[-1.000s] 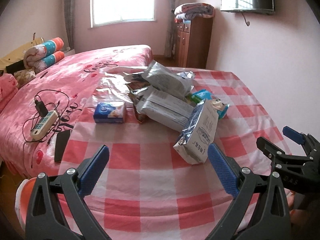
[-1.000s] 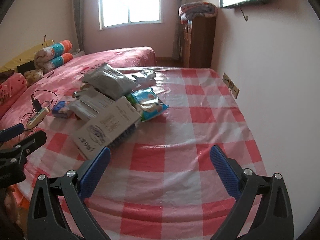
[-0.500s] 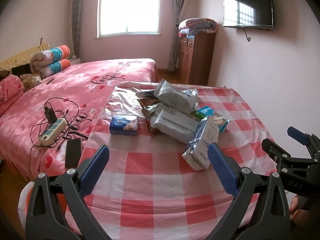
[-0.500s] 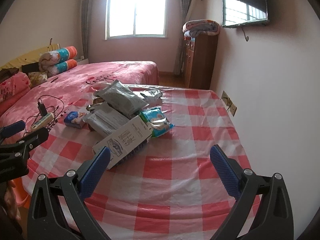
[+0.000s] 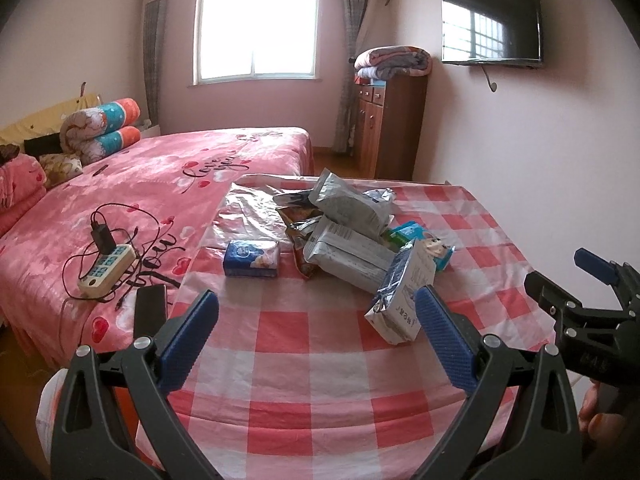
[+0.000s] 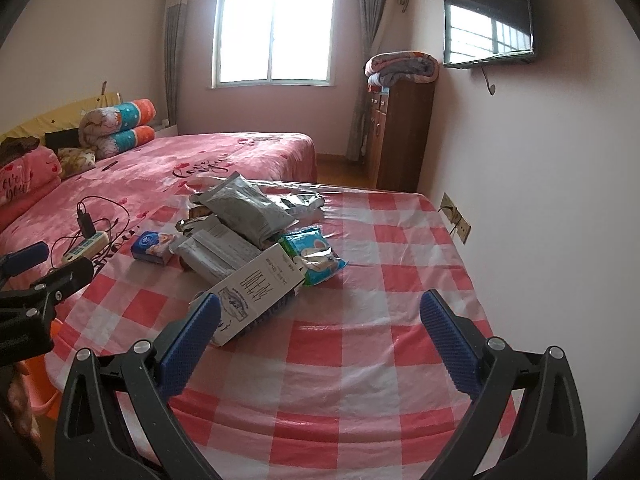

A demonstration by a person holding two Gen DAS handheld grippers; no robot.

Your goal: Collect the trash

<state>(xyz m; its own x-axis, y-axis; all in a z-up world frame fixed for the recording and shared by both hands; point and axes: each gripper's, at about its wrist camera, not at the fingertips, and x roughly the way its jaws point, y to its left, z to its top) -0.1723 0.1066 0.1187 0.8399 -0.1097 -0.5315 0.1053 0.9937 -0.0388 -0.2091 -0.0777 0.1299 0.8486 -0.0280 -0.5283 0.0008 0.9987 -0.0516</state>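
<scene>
Tongs first: left gripper (image 5: 316,320) fills the bottom of the left wrist view, blue-padded jaws spread wide, holding nothing, touching nothing, hanging above the near edge of a red-and-white checked tablecloth (image 5: 304,364). Right gripper (image 6: 320,322) looks the same in the right wrist view: jaws wide apart, empty, over the cloth's near edge. Each gripper also shows at the side of the other's view, w/ a bit of the person's hand (image 5: 600,424) behind the right one.

Trash sits in one heap around the middle of the cloth, toward its left edge. Nearest piece is a milk carton (image 5: 404,298), white w/ a silver side, lying on its side just past the left gripper's right pad. Behind it & touching it, a flat grey-white packet (image 5: 348,256). On top of that leans a crumpled grey foil bag (image 5: 352,204). A blue-green wipes pack (image 6: 316,256) lies to the right of the carton. A small blue tissue pack (image 5: 252,258) lies apart on the heap's left. Clear plastic wrap (image 5: 248,212) is spread near the cloth's far left corner.

Left of the cloth, on a pink bedspread (image 5: 168,168): a power strip (image 5: 106,270) w/ black cables, and a dark phone (image 5: 150,314) near the bed's edge. Far back: window (image 5: 256,28), wooden cabinet (image 5: 390,128) w/ a folded blanket on top, wall TV (image 5: 492,20).
</scene>
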